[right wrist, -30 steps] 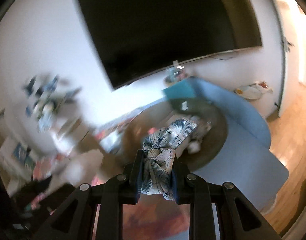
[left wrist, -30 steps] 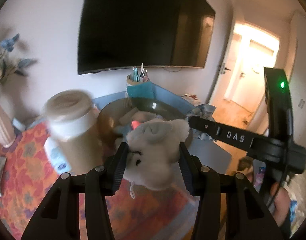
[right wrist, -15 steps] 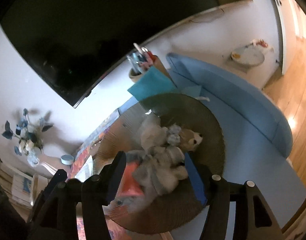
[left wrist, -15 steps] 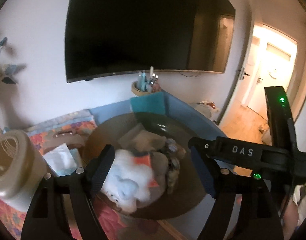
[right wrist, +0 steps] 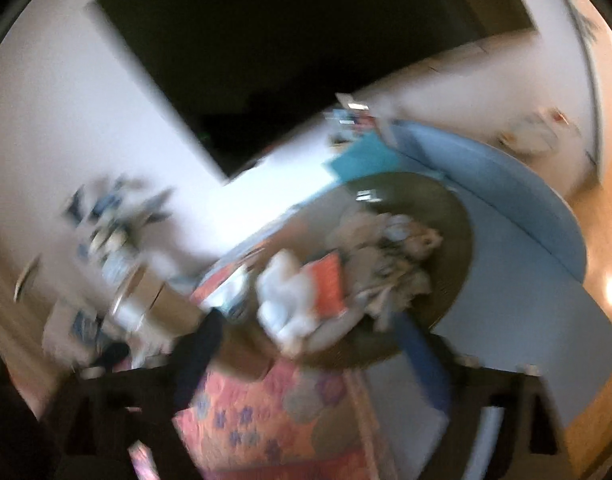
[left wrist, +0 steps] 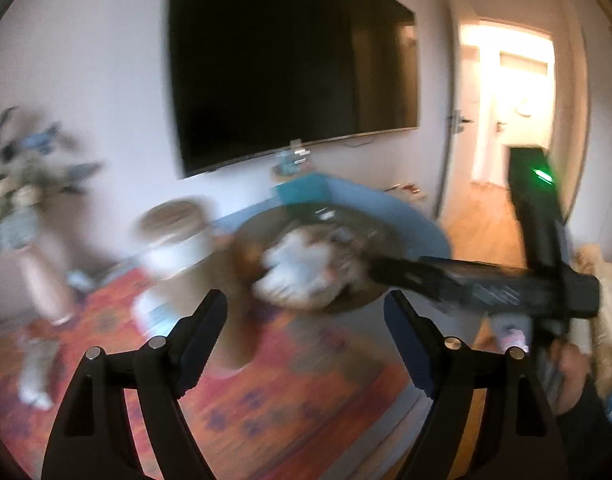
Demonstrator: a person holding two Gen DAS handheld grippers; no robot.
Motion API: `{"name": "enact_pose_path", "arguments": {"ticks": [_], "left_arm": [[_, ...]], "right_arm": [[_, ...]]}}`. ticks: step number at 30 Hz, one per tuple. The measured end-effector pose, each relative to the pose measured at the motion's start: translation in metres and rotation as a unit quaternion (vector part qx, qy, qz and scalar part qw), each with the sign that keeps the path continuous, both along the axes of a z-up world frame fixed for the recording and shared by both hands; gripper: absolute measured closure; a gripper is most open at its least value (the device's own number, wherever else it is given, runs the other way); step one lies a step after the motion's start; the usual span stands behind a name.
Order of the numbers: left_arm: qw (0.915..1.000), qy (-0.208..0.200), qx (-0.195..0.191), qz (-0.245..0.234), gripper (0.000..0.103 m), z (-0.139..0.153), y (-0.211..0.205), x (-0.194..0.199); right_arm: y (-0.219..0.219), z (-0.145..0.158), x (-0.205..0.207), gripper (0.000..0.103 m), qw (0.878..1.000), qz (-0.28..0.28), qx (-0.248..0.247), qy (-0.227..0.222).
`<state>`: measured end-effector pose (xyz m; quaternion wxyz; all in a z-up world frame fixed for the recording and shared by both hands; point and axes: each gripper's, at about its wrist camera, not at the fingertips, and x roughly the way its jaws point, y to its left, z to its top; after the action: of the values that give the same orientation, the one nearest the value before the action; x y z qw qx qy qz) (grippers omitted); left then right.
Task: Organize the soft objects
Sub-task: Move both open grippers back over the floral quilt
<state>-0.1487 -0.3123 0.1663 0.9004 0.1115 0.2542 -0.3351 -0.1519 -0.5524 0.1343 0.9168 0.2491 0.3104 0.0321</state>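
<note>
My left gripper and right gripper gape wide w/ nothing between, jaws just opened; white plush and checked cloth lie dropped in the round basket, the collecting spot.

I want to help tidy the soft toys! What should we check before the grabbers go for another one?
1. Left gripper empty: ok. Its jaws have just been opening and nothing sits between them.
2. Right gripper empty: ok. Its jaws have just been opening wide, with nothing between them.
3. White plush toy inside the round basket: ok, it lies on the pile.
4. Checked cloth in the basket: cannot tell, the pile is too blurred.
5. Grippers apart from each other: ok, but the right one crosses close in front of the left camera.
6. Next soft thing to pick: cannot tell, the pictures are smeared.
</note>
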Motion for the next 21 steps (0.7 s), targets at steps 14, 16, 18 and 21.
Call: {"name": "enact_pose_path", "arguments": {"ticks": [14,16,18,21], "left_arm": [[0.9656,0.021,0.048,0.255,0.012,-0.056,0.221,0.06],[0.9577,0.03,0.06,0.28,0.012,-0.066,0.245,0.075],[0.9479,0.043,0.075,0.307,0.012,-0.08,0.272,0.092],[0.938,0.068,0.085,0.329,0.012,-0.095,0.302,0.112]], "right_arm": [[0.212,0.003,0.016,0.0,0.972,0.214,-0.1,-0.002],[0.245,-0.001,0.033,0.0,0.966,0.22,-0.136,0.021],[0.276,-0.008,0.053,0.0,0.959,0.226,-0.167,0.045],[0.311,-0.02,0.084,0.0,0.952,0.223,-0.193,0.083]]}}
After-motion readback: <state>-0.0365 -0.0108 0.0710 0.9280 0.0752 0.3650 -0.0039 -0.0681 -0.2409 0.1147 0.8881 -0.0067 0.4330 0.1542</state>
